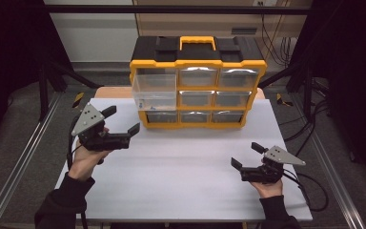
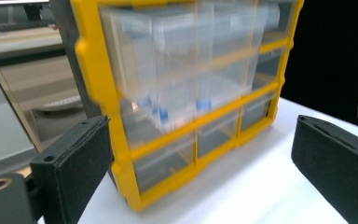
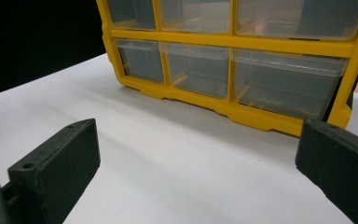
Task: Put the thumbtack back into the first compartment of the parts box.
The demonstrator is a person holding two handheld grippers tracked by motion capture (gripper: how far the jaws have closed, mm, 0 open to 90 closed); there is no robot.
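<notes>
Your left gripper has its jaws spread wide with nothing between them, and it sits just off the lower-left corner of the yellow organizer, at about 8 o'clock from it. It points toward the cabinet without touching it. In the left gripper view the two black pads frame that same corner, and the shot is pretty blurry.

The thing closest to that gripper is the pulled-out drawer, the clear one in the top-left slot. It sticks out toward you past the front of the cabinet, well proud of its neighbours. There's something small and blue sitting low in it; can't make out what it is, too small and smeared.

Your right gripper is also wide open and empty, resting over the white table at roughly 5 o'clock from the organizer, well apart from it. Its own view looks straight across bare tabletop at the bottom row of drawers, all pushed in flush.

The organizer itself stands upright at 12 o'clock on the table, a three-by-three grid of clear drawers in a yellow frame, with a black top and a yellow carry handle on it. Cables trail off your right gripper toward the table's 4 o'clock edge.
</notes>
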